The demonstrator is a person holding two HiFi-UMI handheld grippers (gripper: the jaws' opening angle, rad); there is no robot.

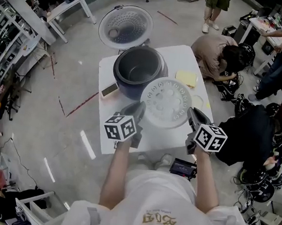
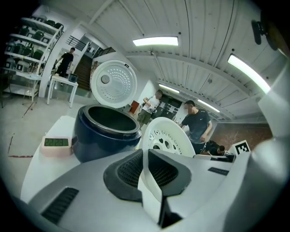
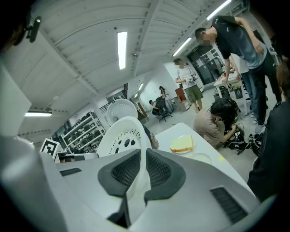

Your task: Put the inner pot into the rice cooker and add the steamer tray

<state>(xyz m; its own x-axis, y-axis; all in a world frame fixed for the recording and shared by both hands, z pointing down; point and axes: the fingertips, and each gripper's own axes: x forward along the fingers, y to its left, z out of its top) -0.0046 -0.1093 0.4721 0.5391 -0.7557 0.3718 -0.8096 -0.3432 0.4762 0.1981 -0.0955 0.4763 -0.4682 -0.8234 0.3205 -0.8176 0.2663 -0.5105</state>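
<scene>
We see L gripper (image 1: 137,111) and R gripper (image 1: 193,116) both clamped on opposite rim edges of the steamer tray (image 1: 166,101), held just in front of the rice cooker (image 1: 120,83) over the table (image 1: 184,55). The inner pot (image 1: 137,68) sits in the cooker, lid (image 1: 126,26) open. In R gripper view the tray hides most of the cooker.

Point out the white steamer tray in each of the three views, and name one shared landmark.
Head view: steamer tray at centre, right of the rice cooker.
Left gripper view: centre, rim clamped in the jaws.
Right gripper view: left of centre, rim clamped in the jaws.
Shared landmark: the cooker's open lid.
</scene>
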